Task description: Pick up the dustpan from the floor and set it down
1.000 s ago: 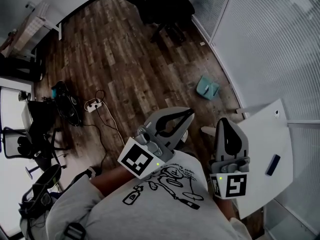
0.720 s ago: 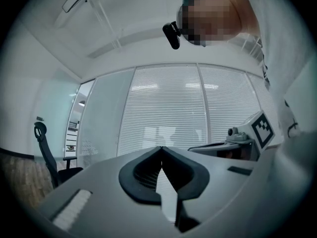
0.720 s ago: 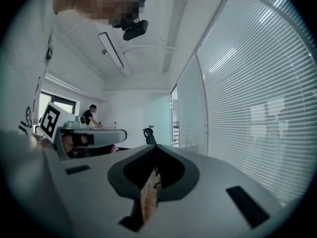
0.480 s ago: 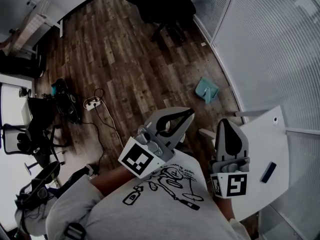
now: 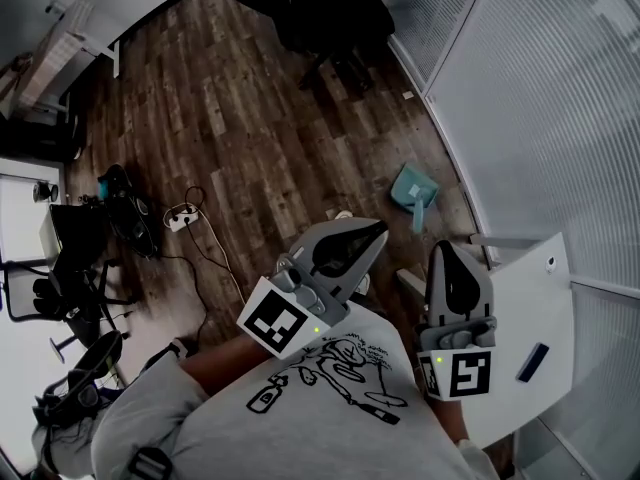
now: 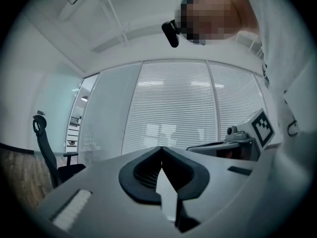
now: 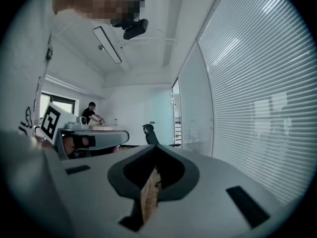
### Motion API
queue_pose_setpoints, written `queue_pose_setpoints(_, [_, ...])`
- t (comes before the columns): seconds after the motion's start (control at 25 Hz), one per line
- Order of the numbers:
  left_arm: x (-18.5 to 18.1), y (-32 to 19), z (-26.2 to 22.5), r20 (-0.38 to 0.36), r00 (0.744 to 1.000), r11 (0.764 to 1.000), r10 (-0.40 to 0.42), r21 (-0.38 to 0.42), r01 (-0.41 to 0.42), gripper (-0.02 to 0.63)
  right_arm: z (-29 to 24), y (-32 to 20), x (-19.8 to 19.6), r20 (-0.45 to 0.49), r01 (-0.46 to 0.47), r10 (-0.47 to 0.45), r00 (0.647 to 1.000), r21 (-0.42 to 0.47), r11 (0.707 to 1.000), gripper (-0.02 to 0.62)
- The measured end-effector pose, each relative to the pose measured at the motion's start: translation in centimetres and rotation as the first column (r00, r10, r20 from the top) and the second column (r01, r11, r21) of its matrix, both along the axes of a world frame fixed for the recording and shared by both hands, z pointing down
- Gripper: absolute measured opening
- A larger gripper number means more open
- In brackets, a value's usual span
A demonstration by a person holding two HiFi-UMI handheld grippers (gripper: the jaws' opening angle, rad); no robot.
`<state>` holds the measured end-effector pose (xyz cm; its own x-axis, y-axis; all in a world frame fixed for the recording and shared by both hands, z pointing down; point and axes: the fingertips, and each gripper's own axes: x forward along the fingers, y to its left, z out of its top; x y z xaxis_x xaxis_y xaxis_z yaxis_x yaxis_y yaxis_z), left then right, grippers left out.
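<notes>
The teal dustpan (image 5: 413, 190) lies on the floor beyond the white bench (image 5: 530, 298), untouched. Both left gripper (image 5: 376, 230) and right gripper (image 5: 447, 249), beside that bench, have their fingers clenched on nothing; one should spread them and dip low before reaching the handle

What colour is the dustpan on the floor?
The dustpan is pale teal; it shows best in the head view.
</notes>
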<state>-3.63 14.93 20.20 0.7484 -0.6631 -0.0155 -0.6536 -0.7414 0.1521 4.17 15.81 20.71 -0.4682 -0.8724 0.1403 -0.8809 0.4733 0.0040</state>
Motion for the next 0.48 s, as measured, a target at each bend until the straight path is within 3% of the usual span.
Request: queue_pose_setpoints(0.48, [-3.1,-13.7,-0.8,-0.005,0.999,0.999,0.035,0.015,-0.035,0.002,-1.6,-13.5,-3.2,-0.032,-0.012,0.013,0.999,0.024,1.000,0.002])
